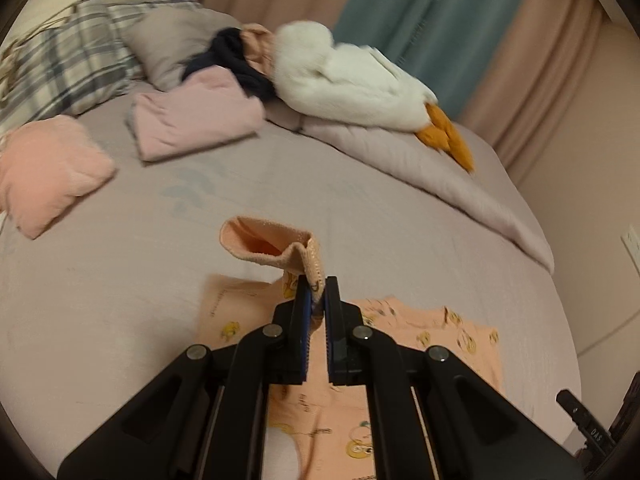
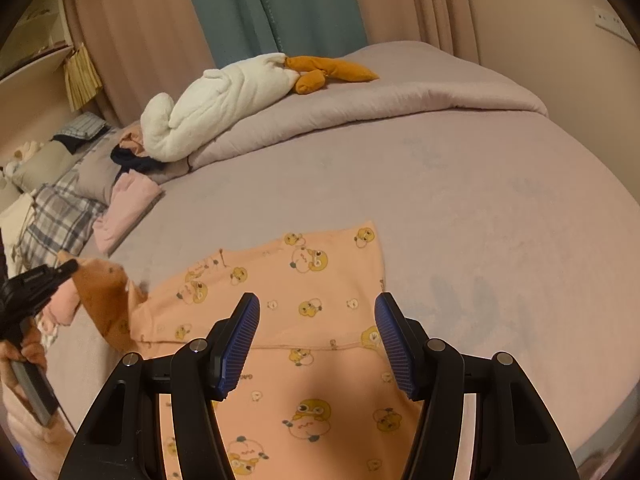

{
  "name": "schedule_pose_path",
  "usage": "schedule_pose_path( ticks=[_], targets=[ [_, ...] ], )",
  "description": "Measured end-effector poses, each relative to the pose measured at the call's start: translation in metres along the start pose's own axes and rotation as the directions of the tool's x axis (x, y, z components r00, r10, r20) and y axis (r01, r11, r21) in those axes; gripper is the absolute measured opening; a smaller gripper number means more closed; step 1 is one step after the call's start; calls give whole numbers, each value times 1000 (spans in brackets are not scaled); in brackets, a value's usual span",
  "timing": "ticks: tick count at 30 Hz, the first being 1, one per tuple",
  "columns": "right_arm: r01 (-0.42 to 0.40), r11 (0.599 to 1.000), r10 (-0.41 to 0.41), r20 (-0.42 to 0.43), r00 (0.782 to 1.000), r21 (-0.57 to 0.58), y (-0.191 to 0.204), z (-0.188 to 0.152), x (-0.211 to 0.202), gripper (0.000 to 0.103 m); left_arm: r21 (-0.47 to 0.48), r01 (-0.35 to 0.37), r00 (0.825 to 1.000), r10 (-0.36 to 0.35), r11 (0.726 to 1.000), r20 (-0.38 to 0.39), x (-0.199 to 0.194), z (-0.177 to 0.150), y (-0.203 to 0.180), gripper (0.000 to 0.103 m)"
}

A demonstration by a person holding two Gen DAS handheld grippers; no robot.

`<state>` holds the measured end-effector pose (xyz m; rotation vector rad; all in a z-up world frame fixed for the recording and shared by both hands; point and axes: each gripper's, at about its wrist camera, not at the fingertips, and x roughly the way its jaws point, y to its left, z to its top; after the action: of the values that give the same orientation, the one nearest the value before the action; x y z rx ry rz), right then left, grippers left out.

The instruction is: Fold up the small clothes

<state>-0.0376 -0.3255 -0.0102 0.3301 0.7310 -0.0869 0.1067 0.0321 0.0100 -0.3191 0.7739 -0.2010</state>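
Note:
A small peach garment (image 2: 320, 312) printed with yellow cartoon ducks lies spread on the mauve bed sheet (image 2: 480, 208). My left gripper (image 1: 317, 292) is shut on the garment's sleeve cuff (image 1: 272, 246), lifting it above the rest of the cloth (image 1: 420, 328). In the right wrist view the left gripper (image 2: 66, 269) shows at the left edge with the raised sleeve (image 2: 104, 304) hanging from it, and a hand holds its handle. My right gripper (image 2: 318, 308) hovers open over the garment's body, nothing between its blue pads (image 2: 240, 336).
A white plush duck (image 2: 224, 100) with orange feet lies on a folded quilt (image 2: 400, 100) at the back. Folded pink clothes (image 1: 196, 116), a peach pile (image 1: 48, 168), dark clothes (image 1: 236, 60) and plaid pillows (image 1: 60, 60) sit at the left. Curtains (image 2: 272, 4) hang behind.

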Motion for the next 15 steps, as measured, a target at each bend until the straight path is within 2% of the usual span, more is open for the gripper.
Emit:
schedule_pose_path(
  ticks=[5,9,13,15],
  targets=[
    [-1,1000,1,-10,1000,8,-3,-3,1,60,59,44,996,-39,997,-81,26,-16,-25,6],
    [-5,1000,6,-21,1000,15,-6,-5,3,60,116,63,985,-43,991,-165,53,-36,-44,6],
    [-6,1000,7,-34,999,20,-9,-8,7,60,122,118,957,-80,986,-279,85,-57,-54,7],
    [-8,1000,9,-44,999,23,-10,-9,9,60,126,121,945,-76,985,-320,99,-68,-57,7]
  ],
)
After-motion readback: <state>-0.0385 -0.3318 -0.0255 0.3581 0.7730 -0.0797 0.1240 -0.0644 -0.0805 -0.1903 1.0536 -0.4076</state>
